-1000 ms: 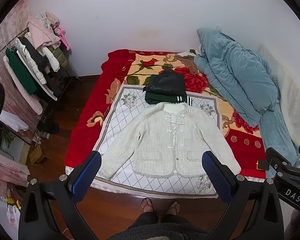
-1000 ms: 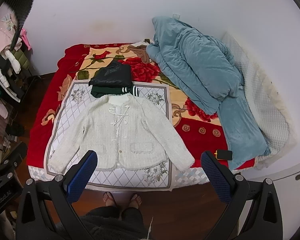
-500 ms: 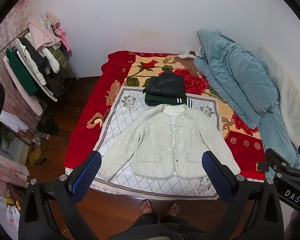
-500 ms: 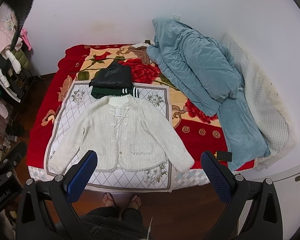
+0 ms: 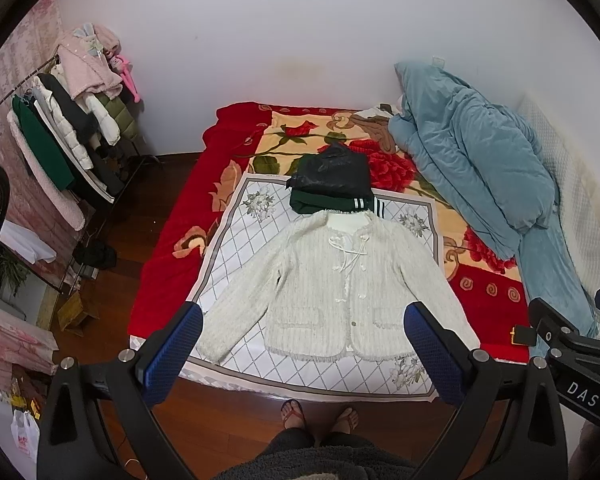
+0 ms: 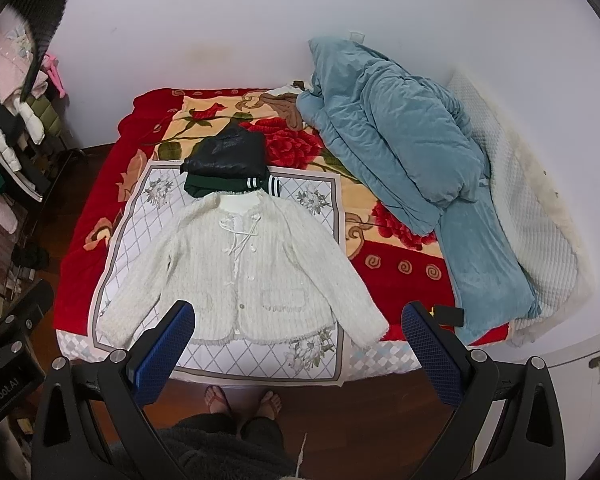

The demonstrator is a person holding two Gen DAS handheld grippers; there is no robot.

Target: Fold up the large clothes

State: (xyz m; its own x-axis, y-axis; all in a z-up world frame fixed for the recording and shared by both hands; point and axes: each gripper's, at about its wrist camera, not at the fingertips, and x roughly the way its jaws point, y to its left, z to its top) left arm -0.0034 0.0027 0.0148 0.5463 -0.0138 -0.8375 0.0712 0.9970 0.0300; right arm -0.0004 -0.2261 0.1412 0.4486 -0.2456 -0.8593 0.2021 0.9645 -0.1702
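- Cardigan (image 5: pixel 332 284), cream and fuzzy, lies face up and spread flat on the white diamond-pattern cloth (image 5: pixel 240 240) at the foot of the bed (image 5: pixel 168 264), collar toward 12 o'clock, hem toward 6, both sleeves angled out.
- Over the last second almost nothing has changed: both views have only drifted slightly, and the garment looks unmoved, so folding has not begun.
- Left hand-held gripper (image 5: pixel 300 344) hangs above the hem with jaws wide apart, holding nothing; right hand-held gripper (image 6: pixel 298 340) likewise gapes empty.
- A folded dark stack (image 5: pixel 332 184) touches the collar at 12 o'clock.
- Only the left view shows the full clothes rack (image 5: pixel 64 128) at 9 o'clock.
- Only the right view shows the whole blue duvet (image 6: pixel 412 152), the quilted white pad (image 6: pixel 540 220) at 3 o'clock, and the right cuff's end.
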